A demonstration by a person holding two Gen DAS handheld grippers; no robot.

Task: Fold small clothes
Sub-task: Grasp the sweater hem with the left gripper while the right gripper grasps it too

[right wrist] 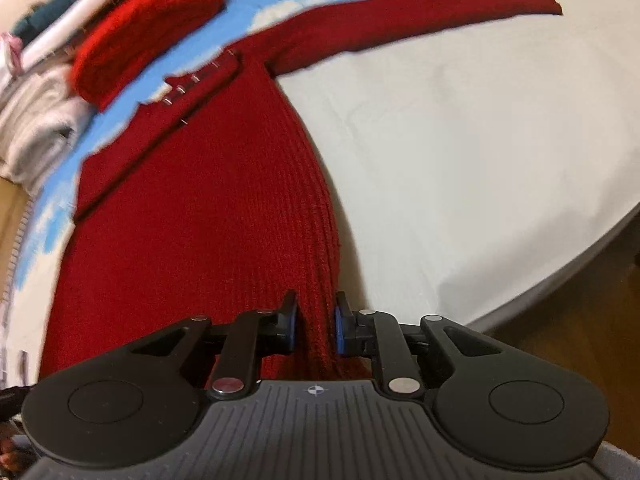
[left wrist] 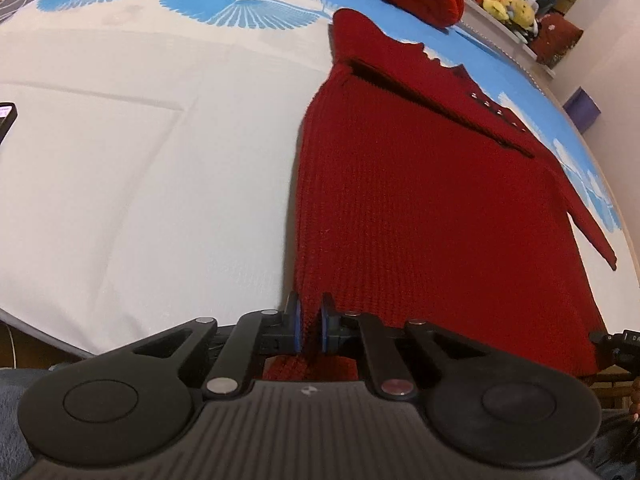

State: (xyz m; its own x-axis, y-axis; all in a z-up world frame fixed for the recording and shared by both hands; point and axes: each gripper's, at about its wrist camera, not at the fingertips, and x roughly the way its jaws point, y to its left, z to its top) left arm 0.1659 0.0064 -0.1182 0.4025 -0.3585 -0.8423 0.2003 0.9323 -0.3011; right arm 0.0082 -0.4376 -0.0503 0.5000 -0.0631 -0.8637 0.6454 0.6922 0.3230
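Red knit sweater (left wrist: 432,200) lies flat at the bed's (left wrist: 140,168) near edge, its hem corners pinched in the narrow jaws of left gripper (left wrist: 310,326) and right gripper (right wrist: 314,326), likely ready to lift toward the far collar.

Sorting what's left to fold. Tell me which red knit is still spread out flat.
The darker red sweater, lying flat with one sleeve stretched out, hem pinched by both hand-held grippers. The brighter red knit beyond its collar is already a folded bundle.
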